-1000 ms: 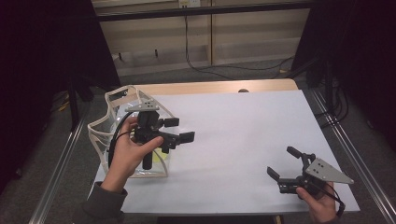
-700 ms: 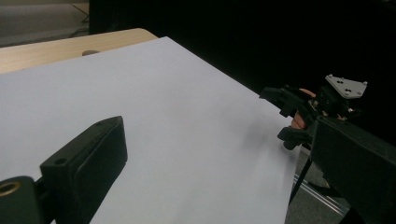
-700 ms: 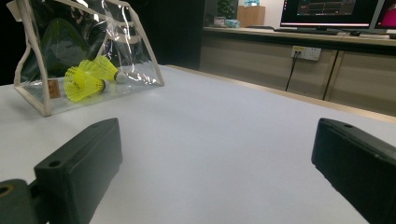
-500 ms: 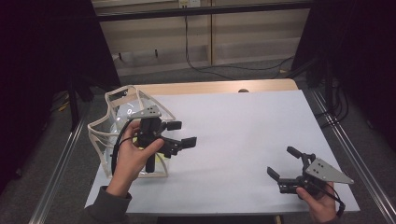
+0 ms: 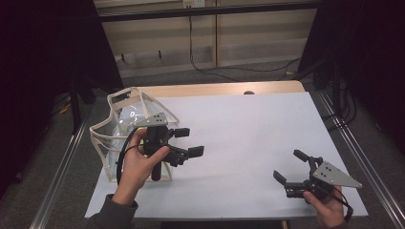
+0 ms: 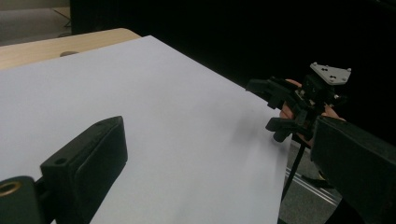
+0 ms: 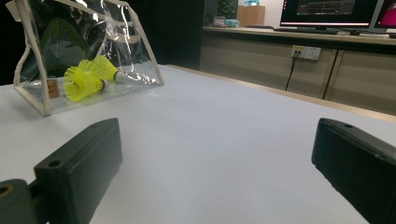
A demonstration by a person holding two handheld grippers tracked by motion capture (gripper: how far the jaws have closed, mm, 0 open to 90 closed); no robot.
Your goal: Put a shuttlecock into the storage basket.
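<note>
A clear plastic bag (image 5: 118, 125) with cream trim stands at the left edge of the white sheet (image 5: 248, 129). In the right gripper view the bag (image 7: 123, 44) holds two yellow shuttlecocks (image 7: 81, 84) (image 7: 103, 67). My left gripper (image 5: 190, 141) hovers just right of the bag, open and empty, pointing across the table. Its view shows its own jaws wide apart (image 6: 222, 144) over bare sheet, with the right gripper (image 6: 280, 109) far off. My right gripper (image 5: 290, 166) sits open near the front right corner, facing the bag. Nothing lies between its jaws (image 7: 217, 144).
A strip of wooden tabletop (image 5: 215, 89) shows beyond the sheet's far edge. Metal rails (image 5: 356, 143) run along both sides of the table. Behind the table a cable (image 5: 210, 71) lies on the floor, and monitors (image 7: 336, 11) stand on a far counter.
My left gripper has drifted slightly right and toward the near edge, still open. The right gripper and the bag have stayed put.
</note>
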